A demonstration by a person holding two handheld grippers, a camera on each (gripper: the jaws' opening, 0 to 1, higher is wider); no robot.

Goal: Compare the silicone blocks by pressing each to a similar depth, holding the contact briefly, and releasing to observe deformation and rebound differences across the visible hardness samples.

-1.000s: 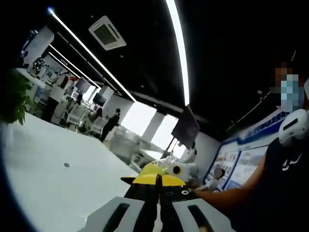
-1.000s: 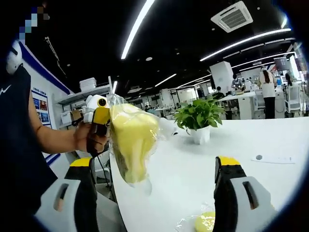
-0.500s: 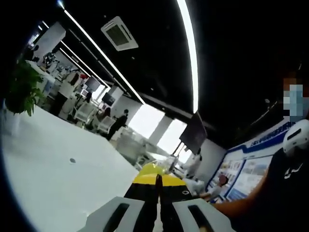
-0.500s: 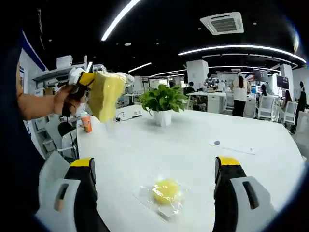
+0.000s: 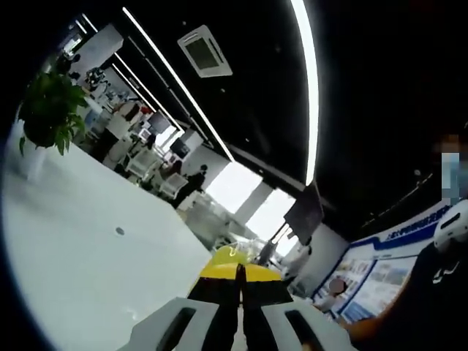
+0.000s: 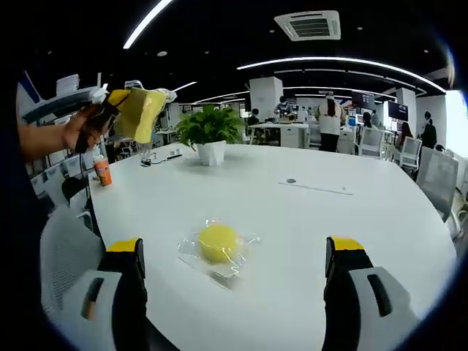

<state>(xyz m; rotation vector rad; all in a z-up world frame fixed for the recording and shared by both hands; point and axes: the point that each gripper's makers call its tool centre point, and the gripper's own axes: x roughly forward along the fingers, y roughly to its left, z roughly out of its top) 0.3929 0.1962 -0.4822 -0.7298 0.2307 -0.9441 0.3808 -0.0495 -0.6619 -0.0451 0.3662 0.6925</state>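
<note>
A round yellow silicone block (image 6: 219, 242) in a clear wrapper lies on the white table (image 6: 322, 219), ahead of my right gripper (image 6: 238, 278), whose jaws stand wide open with nothing between them. At the upper left of the right gripper view, my left gripper (image 6: 111, 102) holds up a yellow block in a clear bag (image 6: 142, 112), gripped by a hand (image 6: 80, 131). In the left gripper view, my left gripper (image 5: 238, 276) has its jaws pressed together, with a sliver of the yellow bagged block (image 5: 232, 254) showing just past the tips.
A potted plant (image 6: 208, 134) stands at the table's far side, with an orange cup (image 6: 103, 172) at the left edge and a small dark disc on a flat strip (image 6: 316, 187) further right. Office chairs (image 6: 442, 172) and people stand beyond. A person's dark-clad arm (image 5: 417, 292) is at right.
The right gripper view has pulled back and tilted down, so the block on the table sits more central. The left gripper with its bagged block now looks smaller and further off. The left view has tilted.
</note>
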